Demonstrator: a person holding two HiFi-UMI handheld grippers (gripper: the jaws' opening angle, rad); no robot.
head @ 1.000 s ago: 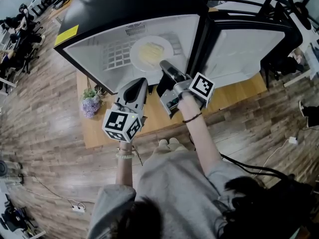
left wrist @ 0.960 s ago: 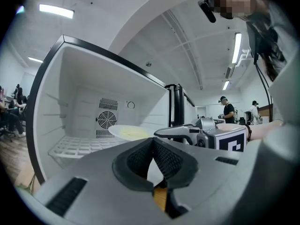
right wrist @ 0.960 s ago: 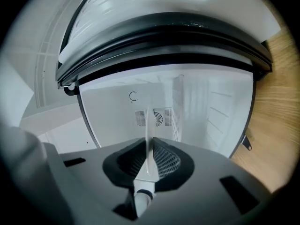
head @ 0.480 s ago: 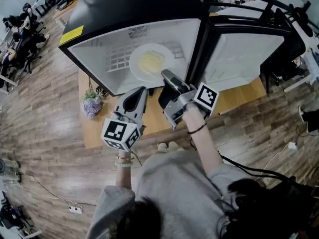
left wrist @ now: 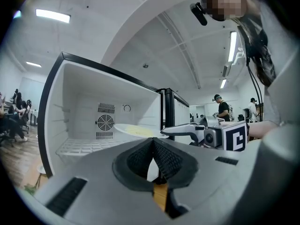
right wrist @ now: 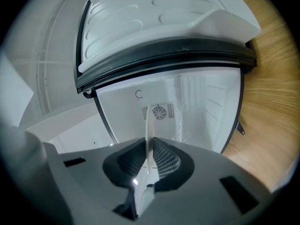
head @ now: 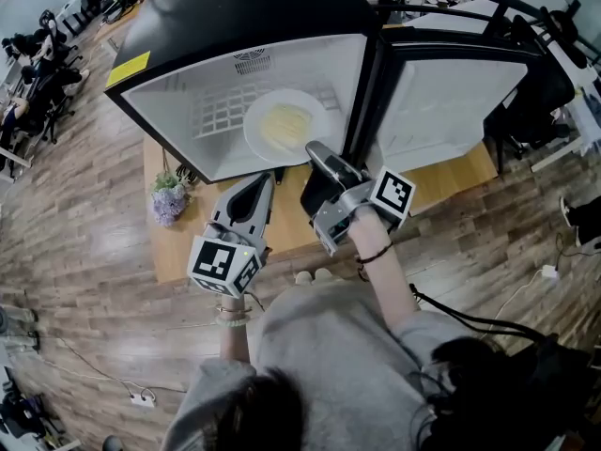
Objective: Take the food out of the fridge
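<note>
A white plate (head: 286,125) with pale yellow food sits just inside the open white fridge (head: 235,26). My right gripper (head: 315,148) is shut on the plate's near rim. In the right gripper view the plate (right wrist: 148,135) shows edge-on, pinched between the pads of the right gripper (right wrist: 149,159). My left gripper (head: 263,178) hangs to the left, just in front of the fridge, shut with nothing in it. The left gripper view shows the left gripper (left wrist: 153,143) with its jaws together, the plate (left wrist: 136,130) held level, and the right gripper (left wrist: 165,132) on its rim.
The fridge door (head: 451,101) stands open to the right. The fridge rests on a wooden table (head: 451,181), with a small pot of purple flowers (head: 172,198) at the table's left. Cables lie on the floor at the right. People stand in the background (left wrist: 224,109).
Both grippers have drawn back toward me. The plate has come with the right gripper, from deeper in the fridge toward its front opening.
</note>
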